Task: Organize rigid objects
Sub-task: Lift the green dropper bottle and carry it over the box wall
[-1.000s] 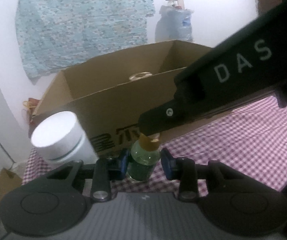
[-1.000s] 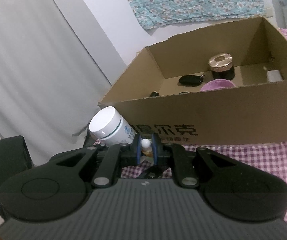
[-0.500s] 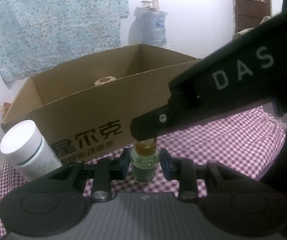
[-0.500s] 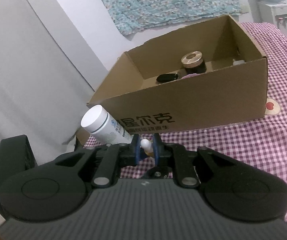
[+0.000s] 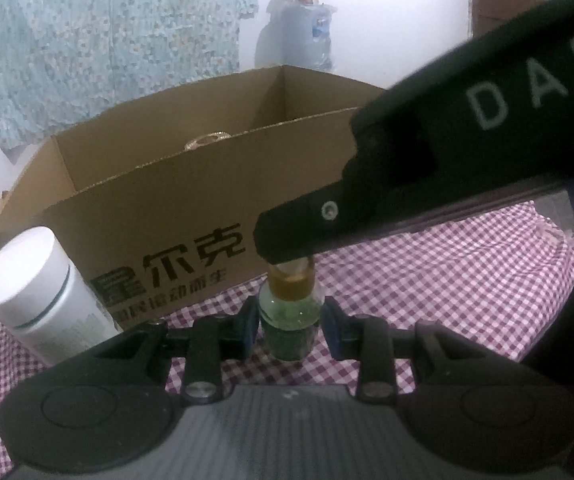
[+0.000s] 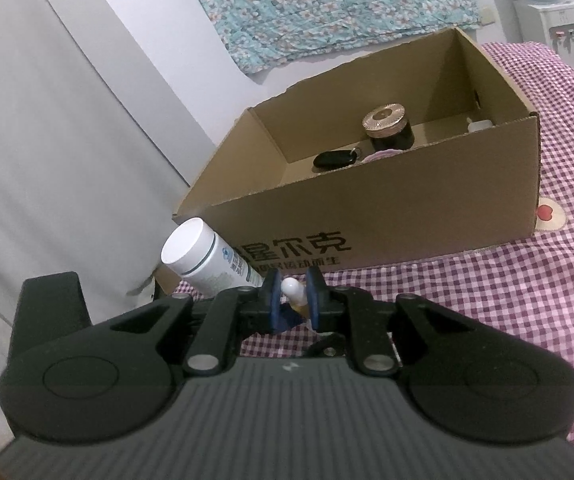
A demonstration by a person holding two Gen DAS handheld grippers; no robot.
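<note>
A small green glass bottle (image 5: 289, 320) with an amber neck stands on the checked cloth, and my left gripper (image 5: 289, 322) is shut on its body. From the upper right of the left wrist view my right gripper (image 5: 291, 256) reaches in over the bottle's top. In the right wrist view my right gripper (image 6: 291, 300) is shut on the bottle's white dropper top (image 6: 291, 290), held between the blue pads (image 6: 273, 300). The bottle's body is hidden below the jaws there.
An open cardboard box (image 6: 407, 216) sits just behind, holding a dark jar with a gold lid (image 6: 387, 126), a black key fob (image 6: 333, 158) and a small white bottle (image 6: 479, 124). A white canister (image 5: 35, 292) leans by the box's left corner. Checked cloth (image 6: 507, 292) stretches to the right.
Both views have swung: the box now sits further right and smaller in the right wrist view. Both grippers stay on the same bottle, and the bottle has not left the cloth.
</note>
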